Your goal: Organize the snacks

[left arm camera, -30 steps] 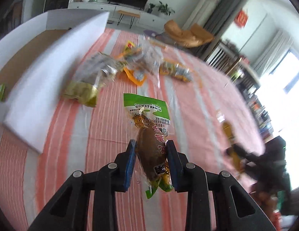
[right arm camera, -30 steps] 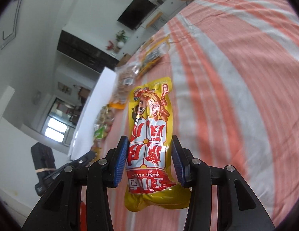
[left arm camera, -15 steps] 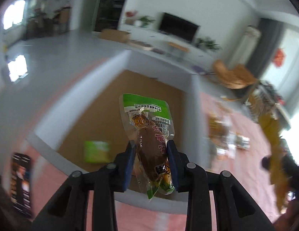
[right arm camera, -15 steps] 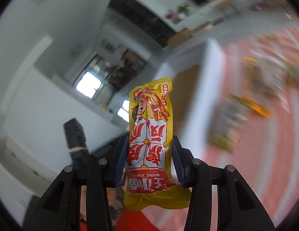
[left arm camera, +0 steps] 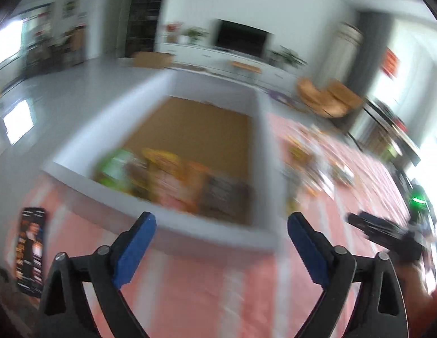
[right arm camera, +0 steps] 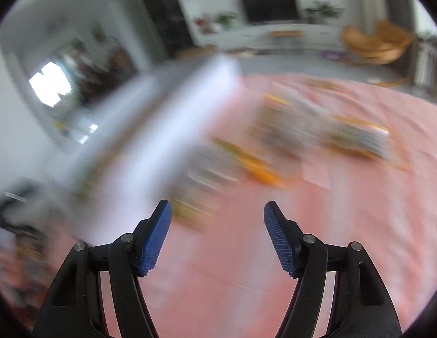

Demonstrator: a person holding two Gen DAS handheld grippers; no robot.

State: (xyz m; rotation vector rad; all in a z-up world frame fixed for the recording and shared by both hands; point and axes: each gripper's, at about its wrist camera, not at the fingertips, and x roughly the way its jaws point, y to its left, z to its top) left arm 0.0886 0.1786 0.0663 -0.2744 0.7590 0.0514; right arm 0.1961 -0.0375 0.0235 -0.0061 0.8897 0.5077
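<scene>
**Opening jaws at the box, both grippers empty**

Opening wide, the left gripper [left arm camera: 221,242] has nothing between its blue pads [left arm camera: 133,249]. The box [left arm camera: 263,152], white-walled with a brown floor, is taken as the reference for all positions below.

Left wrist view: this is the only view into the box. Several snack packets [left arm camera: 162,177] lie on its floor against the near wall, one green, one yellow and red, one dark; blur prevents a firmer reading. The left gripper sits on the near side of the box, over the pink striped cloth [left arm camera: 195,295]. More loose snacks [left arm camera: 317,169] lie on the cloth beyond the box's right wall. A dark printed packet [left arm camera: 31,250] lies on the cloth near the box's near left corner. The right gripper [left arm camera: 387,232] appears to the right of the box, blurred, its fingers not readable here.

Right wrist view: the right gripper [right arm camera: 217,235] shows its jaws opening with nothing between them. The box [right arm camera: 162,129] is seen only from outside, its white wall streaked by motion and its contents hidden. Scattered snacks [right arm camera: 317,129] lie on the cloth [right arm camera: 274,253] to the right of the box, clear of its wall.
</scene>
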